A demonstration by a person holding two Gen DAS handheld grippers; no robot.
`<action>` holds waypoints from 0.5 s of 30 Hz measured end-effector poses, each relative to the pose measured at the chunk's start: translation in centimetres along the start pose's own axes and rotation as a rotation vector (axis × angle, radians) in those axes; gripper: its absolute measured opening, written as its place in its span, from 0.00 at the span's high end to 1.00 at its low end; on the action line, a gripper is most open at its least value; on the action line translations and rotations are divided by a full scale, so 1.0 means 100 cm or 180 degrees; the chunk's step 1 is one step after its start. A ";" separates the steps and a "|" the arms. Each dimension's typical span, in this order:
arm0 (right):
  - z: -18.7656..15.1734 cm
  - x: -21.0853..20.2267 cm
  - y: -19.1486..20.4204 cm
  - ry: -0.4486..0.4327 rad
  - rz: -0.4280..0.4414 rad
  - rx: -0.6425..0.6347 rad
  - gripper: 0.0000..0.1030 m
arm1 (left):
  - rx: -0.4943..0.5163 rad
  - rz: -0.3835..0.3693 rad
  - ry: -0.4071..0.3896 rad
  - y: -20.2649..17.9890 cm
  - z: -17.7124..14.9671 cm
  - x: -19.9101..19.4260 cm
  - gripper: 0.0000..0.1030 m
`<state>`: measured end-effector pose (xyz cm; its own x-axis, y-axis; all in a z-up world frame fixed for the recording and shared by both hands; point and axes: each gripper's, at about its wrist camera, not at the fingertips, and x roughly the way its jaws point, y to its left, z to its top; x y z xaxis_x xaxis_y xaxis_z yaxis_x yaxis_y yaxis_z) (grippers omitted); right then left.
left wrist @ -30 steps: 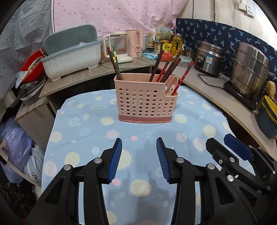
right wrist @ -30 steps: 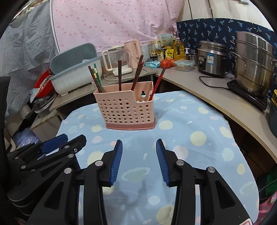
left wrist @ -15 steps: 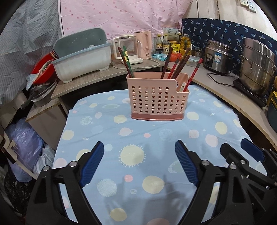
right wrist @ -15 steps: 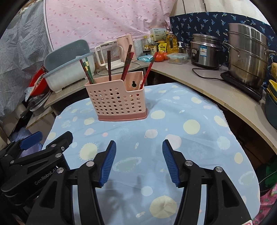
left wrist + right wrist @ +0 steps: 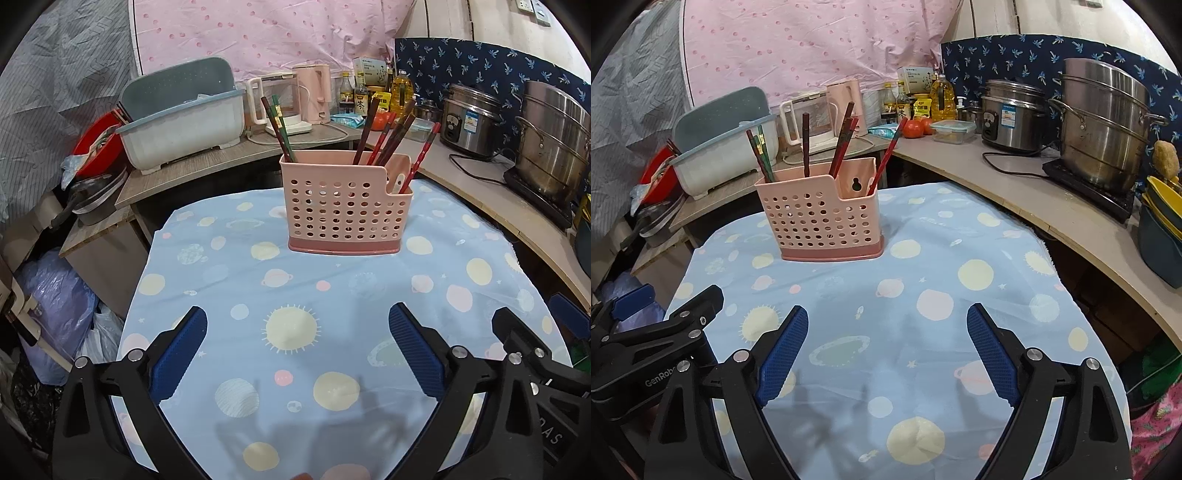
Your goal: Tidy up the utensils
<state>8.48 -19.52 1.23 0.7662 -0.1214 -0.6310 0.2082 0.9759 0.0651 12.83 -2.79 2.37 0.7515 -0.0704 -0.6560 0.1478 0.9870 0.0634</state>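
Left wrist view. Caddy (image 5: 345,206): pink, perforated, upright mid-cloth (image 5: 221,280), well ahead of both tools. Contents: chopsticks (image 5: 384,138) leaning in the main bay, two (image 5: 279,127) at its left end, a white spoon (image 5: 399,181) in the low side pocket. Left gripper (image 5: 297,345), right gripper (image 5: 886,349): jaws spread, empty. No loose utensils visible; sorting looks finished, or next comes regrouping by reaching in.

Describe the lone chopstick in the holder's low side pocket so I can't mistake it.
On the blue planet-print tablecloth stands a pink perforated utensil holder. At its notched, lower right end, one red chopstick leans outward alone, apart from the dark bundle in the middle and the green-marked pair at the left end.
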 end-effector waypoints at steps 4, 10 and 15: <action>-0.001 -0.001 0.000 -0.0011 -0.0044 -0.0008 0.16 | 0.0008 -0.0007 0.0010 0.000 -0.001 0.001 0.08; -0.003 -0.001 -0.001 -0.0021 -0.0088 -0.0002 0.06 | 0.0003 0.0028 0.0011 0.001 -0.003 0.002 0.08; -0.003 -0.001 -0.001 -0.0032 -0.0098 -0.0006 0.06 | 0.0008 0.0038 0.0004 0.001 -0.003 0.002 0.08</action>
<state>8.20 -19.54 1.05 0.7655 -0.1533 -0.6249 0.2307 0.9720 0.0442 12.80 -2.71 2.01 0.7524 -0.0584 -0.6561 0.1405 0.9874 0.0732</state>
